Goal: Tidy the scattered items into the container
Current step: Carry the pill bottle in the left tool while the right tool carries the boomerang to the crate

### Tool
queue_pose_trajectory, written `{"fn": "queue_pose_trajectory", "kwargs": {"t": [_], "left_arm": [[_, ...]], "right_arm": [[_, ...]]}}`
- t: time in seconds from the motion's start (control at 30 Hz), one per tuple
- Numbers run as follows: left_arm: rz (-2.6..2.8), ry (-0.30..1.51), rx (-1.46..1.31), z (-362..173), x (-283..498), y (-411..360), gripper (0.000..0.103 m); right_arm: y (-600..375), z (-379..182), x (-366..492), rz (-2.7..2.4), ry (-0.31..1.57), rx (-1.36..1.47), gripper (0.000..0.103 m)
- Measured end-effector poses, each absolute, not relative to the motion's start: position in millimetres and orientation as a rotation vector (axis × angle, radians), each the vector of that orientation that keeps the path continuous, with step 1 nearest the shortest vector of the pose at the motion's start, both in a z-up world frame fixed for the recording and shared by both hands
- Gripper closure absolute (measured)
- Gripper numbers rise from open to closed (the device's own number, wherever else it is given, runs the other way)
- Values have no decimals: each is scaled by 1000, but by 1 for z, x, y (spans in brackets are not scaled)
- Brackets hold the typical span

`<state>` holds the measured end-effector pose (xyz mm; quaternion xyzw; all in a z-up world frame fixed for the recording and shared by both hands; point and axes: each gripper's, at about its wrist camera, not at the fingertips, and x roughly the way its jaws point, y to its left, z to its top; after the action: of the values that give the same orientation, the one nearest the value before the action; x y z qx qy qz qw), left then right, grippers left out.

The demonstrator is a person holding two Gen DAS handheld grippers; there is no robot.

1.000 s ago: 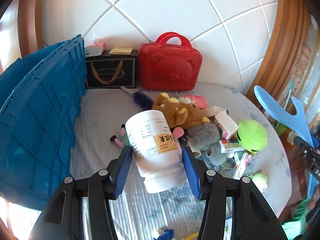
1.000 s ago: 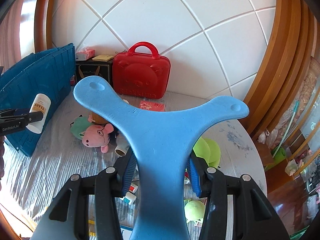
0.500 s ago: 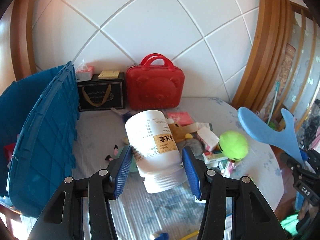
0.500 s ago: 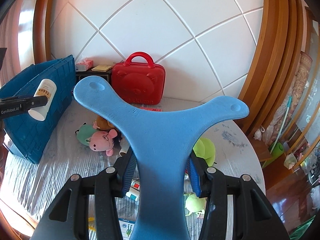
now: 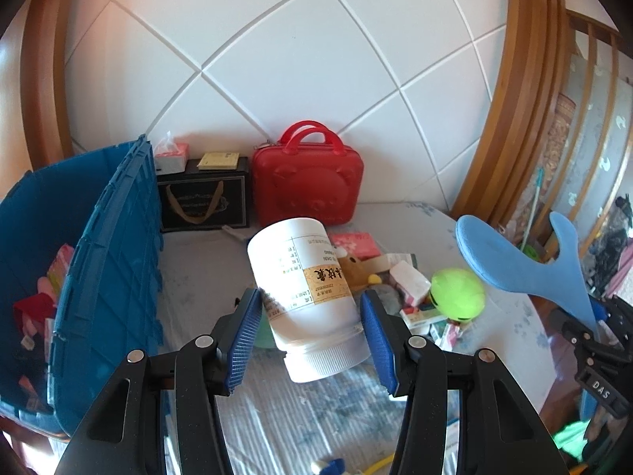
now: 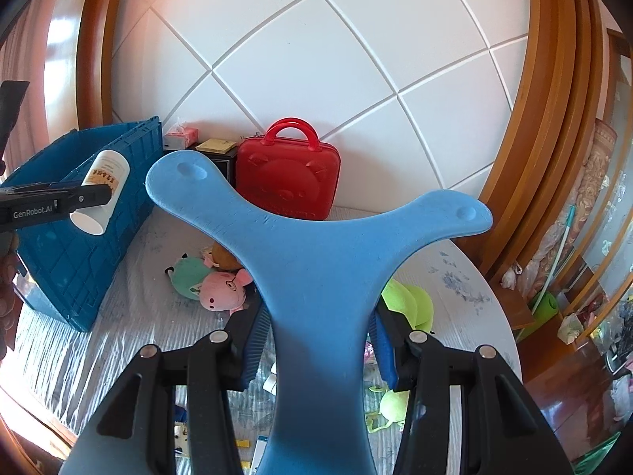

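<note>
Carry phase, both hands loaded. Left gripper [image 5: 310, 326] is clamped on the white bottle [image 5: 304, 289], cap end toward the camera and tilted, held in the air above the table [image 5: 205, 261] and just right of the blue crate [image 5: 114, 261]. From the right wrist view the bottle [image 6: 102, 192] sits level with the crate's near rim, not over the opening yet, by my read.

Right gripper [image 6: 316, 350] is closed on the stem of the blue Y-shaped foam toy [image 6: 316, 261], also off the table, well right of the crate.

Crate already has some items in it. Still loose on the table: plush toys [image 6: 213, 283], green ball [image 5: 457, 295], small boxes.

Next: swing the bottle left over the crate wall, clear the rim, then release inside. The foam toy follows; it's wide, so probably angle it to go in without catching the wall. Keep the two grippers apart over the opening.
</note>
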<state>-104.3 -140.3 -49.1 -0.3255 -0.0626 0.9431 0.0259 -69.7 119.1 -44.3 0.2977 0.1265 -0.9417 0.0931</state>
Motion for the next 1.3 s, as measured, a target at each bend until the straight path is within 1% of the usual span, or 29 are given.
{"fn": "queue_pose_trajectory", "kwargs": {"t": [0.77, 1.3], "left_arm": [[3039, -293, -858, -20, -66, -234, 52], [3129, -360, -828, -15, -43, -301, 52]], "right_arm": [[13, -15, -68, -2710, 472, 760, 57], [-63, -8, -72, -2613, 518, 697, 57]]}}
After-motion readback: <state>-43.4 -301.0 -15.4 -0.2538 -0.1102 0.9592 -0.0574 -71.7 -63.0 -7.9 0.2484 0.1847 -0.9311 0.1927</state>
